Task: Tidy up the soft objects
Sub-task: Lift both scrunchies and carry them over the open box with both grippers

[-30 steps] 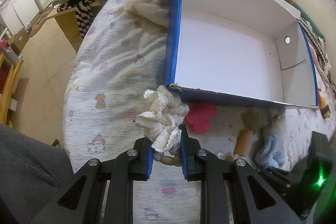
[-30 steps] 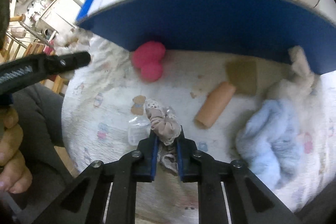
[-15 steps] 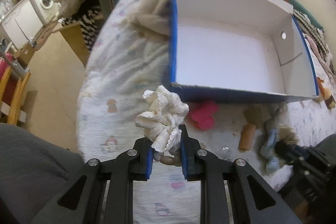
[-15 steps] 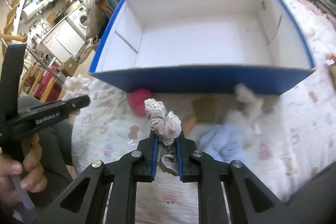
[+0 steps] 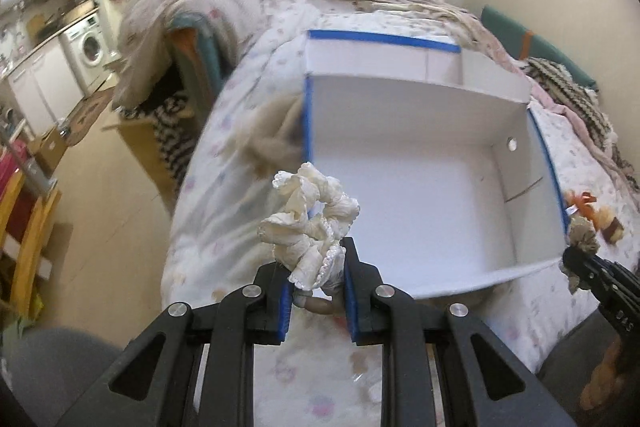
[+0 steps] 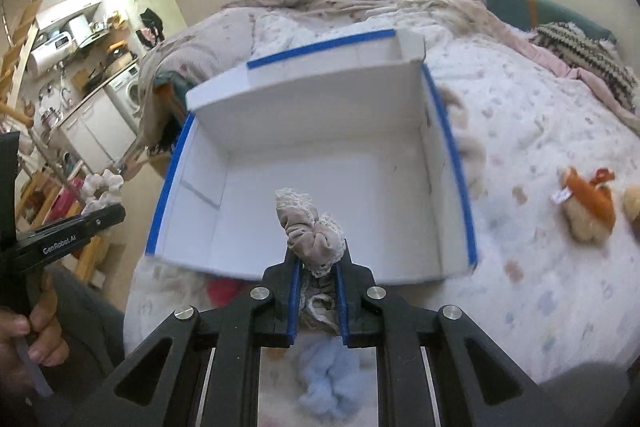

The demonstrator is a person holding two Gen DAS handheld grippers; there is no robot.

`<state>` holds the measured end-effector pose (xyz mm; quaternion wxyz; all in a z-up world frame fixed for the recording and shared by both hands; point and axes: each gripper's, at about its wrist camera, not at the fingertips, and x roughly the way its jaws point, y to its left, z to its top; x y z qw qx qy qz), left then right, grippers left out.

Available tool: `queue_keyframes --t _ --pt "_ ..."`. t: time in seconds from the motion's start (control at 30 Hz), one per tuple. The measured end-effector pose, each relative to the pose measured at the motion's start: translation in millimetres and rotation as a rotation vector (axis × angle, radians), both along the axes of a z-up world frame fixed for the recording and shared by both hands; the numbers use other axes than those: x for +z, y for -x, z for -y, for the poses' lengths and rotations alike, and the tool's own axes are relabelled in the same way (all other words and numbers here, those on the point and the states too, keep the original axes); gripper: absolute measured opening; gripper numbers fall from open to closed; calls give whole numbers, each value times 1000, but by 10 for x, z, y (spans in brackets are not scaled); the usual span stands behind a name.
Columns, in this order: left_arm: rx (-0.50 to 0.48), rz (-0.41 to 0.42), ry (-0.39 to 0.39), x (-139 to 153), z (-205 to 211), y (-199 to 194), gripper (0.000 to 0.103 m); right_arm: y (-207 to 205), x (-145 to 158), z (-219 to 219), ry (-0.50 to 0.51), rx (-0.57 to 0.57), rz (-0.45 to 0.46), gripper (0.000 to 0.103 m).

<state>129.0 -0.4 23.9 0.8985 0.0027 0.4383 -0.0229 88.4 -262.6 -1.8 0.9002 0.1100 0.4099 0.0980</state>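
My left gripper [image 5: 316, 259] is shut on a cream white scrunchie [image 5: 308, 223] and holds it up over the near left corner of the open white box with blue edges [image 5: 420, 187]. My right gripper [image 6: 316, 259] is shut on a beige lace-trimmed scrunchie [image 6: 314, 227] and holds it above the near wall of the same box [image 6: 320, 147]. The box is empty inside. In the right wrist view the left gripper [image 6: 92, 215] shows at the left with its scrunchie. In the left wrist view the right gripper [image 5: 580, 259] shows at the right.
The box lies on a bed with a patterned white quilt [image 6: 540, 147]. A light blue fluffy item [image 6: 332, 375] and a pink item [image 6: 224, 289] lie before the box. A small plush toy [image 6: 588, 203] lies to its right. A beige cloth [image 5: 272, 135] lies against its left wall.
Both grippers have risen from the quilt in front of the box, carrying their scrunchies, and now look down into the box from above its near wall.
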Motion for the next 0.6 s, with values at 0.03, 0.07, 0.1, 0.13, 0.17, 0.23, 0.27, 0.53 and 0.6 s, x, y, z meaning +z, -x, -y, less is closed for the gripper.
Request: queue_keyframes --t 0.03,0.07,0.1,0.13,0.17,0.23,0.27,0.53,0.6 --pt "-14 -6 3 35 39 -57 19 -55 35 14 7 -2 0 17" --pt "-24 -11 4 69 85 -119 19 -109 56 13 15 -3 -2 17" --pt "-32 -6 1 97 132 -174 19 -165 71 18 19 -6 -4 17" --pt "-40 -4 -1 114 181 -231 19 -220 81 16 18 -7 -11 17" --pt "-47 -6 -1 120 229 -282 19 -269 77 5 17 -9 -19 17" --pt "-56 -14 -3 92 316 -384 19 -371 61 -5 18 -10 -36 17" --pt "-59 -23 -6 60 369 -447 19 -437 49 -15 20 -10 -45 17" --pt "-41 -131 -23 -452 555 -895 20 -931 -331 -150 19 21 -159 17" --pt "-38 -143 -33 -569 574 -959 20 -1036 -460 -171 22 19 -188 17"
